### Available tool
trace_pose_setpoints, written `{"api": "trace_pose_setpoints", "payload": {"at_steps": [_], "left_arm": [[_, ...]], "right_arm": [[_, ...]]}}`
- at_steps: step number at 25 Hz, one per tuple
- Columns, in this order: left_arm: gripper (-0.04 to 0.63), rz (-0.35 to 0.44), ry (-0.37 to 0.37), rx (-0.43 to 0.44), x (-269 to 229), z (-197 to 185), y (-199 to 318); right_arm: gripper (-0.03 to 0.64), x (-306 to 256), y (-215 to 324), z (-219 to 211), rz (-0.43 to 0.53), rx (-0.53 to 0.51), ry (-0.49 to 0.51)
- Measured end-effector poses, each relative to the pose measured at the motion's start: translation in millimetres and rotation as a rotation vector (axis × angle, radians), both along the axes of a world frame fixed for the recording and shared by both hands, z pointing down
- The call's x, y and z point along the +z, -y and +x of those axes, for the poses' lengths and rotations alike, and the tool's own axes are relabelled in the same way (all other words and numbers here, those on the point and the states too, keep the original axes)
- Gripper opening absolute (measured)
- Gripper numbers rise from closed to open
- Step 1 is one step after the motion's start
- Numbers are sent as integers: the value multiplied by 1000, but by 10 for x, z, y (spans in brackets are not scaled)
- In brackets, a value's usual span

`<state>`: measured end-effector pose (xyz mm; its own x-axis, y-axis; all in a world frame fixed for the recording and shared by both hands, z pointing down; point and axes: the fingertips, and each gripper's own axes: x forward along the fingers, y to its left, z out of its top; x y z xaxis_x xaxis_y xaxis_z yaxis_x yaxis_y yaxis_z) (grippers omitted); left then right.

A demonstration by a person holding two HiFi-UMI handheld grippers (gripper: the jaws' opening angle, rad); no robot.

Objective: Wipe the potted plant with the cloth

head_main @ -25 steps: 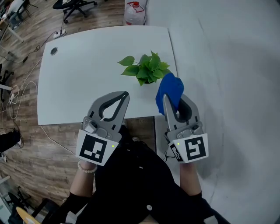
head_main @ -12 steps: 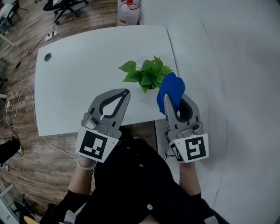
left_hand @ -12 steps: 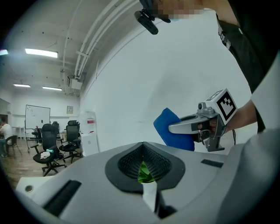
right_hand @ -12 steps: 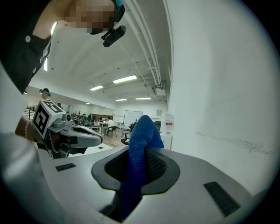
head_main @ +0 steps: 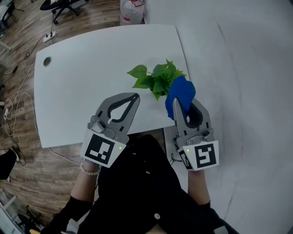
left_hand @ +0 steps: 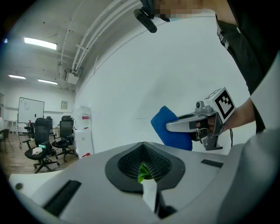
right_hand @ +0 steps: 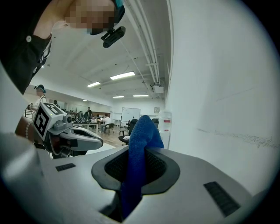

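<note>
The potted plant (head_main: 158, 77), a small clump of green leaves, stands near the right edge of the white table (head_main: 87, 87). My right gripper (head_main: 179, 104) is shut on a blue cloth (head_main: 179, 93), which sticks up from the jaws and sits right against the plant's near right side. In the right gripper view the cloth (right_hand: 139, 144) fills the gap between the jaws. My left gripper (head_main: 133, 96) is shut and holds nothing, hovering over the table just left of the plant. A green leaf (left_hand: 142, 172) shows through its jaw gap.
A white wall (head_main: 247, 68) runs along the table's right side. A round cable hole (head_main: 47, 61) lies at the table's far left. A water jug (head_main: 132, 7) stands beyond the far edge. Cables (head_main: 16, 109) and office chairs sit on the wooden floor to the left.
Both grippers have moved forward toward the plant, so the plant and the table edge now sit closer to the jaws. The cloth stays clamped in the right gripper.
</note>
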<state>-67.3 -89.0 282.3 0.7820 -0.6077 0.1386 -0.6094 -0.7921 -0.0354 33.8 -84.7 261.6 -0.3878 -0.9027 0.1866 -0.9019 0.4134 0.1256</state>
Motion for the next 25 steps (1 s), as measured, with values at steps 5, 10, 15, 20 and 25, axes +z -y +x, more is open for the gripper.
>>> {"api": "trace_pose_setpoints", "payload": {"at_steps": [5,10,15,20,25], "left_arm": [[15,-50,-28,81,161,118,-34],[15,-85,1,128,371,269,-48],[52,-99,79,164,663,403,-58],[173,-158,199,218,1137,515,-159],[280,-239,260,246,1454,661,-248]], "right_arm": [[89,151,-2,47,-35,22,-3],[89,297,1,92,-72,28,-5],[89,400,25,186,-96,19,-2],[89,434,97,319,-108,7,2],[89,470,167,401,-120,-21,2]]}}
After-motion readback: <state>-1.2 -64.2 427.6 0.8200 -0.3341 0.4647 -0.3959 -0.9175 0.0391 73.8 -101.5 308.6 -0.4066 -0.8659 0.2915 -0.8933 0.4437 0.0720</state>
